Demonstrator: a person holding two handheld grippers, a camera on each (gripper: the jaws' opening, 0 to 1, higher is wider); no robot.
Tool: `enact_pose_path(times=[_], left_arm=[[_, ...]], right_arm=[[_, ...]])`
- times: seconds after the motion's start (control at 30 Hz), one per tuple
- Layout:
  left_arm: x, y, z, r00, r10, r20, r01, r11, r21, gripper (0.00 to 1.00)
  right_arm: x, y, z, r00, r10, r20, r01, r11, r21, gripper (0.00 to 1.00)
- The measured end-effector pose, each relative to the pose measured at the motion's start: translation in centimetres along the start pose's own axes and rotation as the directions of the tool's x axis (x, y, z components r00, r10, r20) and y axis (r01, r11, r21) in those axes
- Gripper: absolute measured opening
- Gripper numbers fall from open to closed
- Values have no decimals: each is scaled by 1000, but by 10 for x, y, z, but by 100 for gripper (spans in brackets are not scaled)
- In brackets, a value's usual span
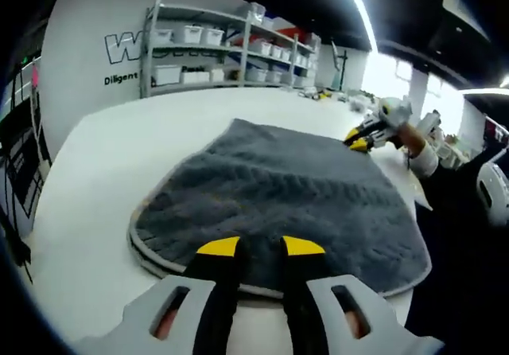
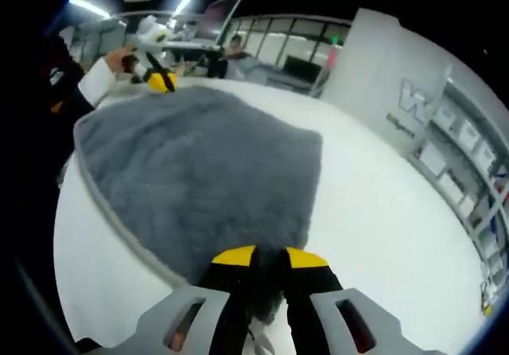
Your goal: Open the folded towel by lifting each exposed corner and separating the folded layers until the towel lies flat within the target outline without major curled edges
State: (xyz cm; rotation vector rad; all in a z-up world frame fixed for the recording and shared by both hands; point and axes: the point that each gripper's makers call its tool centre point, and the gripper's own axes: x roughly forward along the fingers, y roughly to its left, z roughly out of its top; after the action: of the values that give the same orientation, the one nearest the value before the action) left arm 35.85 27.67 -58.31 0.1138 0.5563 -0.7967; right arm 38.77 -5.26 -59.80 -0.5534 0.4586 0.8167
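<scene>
both tools clamp the grey towel spread on the white counter, left tool and right tool at opposite corners; pull apart evenly, keep low, flatten edges before letting go.

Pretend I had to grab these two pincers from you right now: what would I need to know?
Left gripper: jaws closed on the grey towel at its near edge.
Right gripper: also pinching the towel's edge, at the opposite corner.
Towel: spread across the white table, looking mostly unfolded; no target outline is visible.
Done: layers appear separated.
Left: probably pull it taut, check the piped edges for curls, then release.
</scene>
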Motion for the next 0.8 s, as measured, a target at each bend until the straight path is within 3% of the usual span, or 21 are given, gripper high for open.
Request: enact_pose_path(times=[0.2,0.43,0.8], left_arm=[[4,-3,-9,999,-2,-50,4,1000,31,25],[7,-1,-14,995,49,-89,-41,996,82,20],[8,5,-13,994,72,-88,-68,996,49,14]], right_arm=[[1,3,-2,1000,24,-4,-23,993,119,4],[1,7,-2,1000,7,-22,-5,994,110,2],[0,7,-4,999,-16,-47,21,992,122,0]])
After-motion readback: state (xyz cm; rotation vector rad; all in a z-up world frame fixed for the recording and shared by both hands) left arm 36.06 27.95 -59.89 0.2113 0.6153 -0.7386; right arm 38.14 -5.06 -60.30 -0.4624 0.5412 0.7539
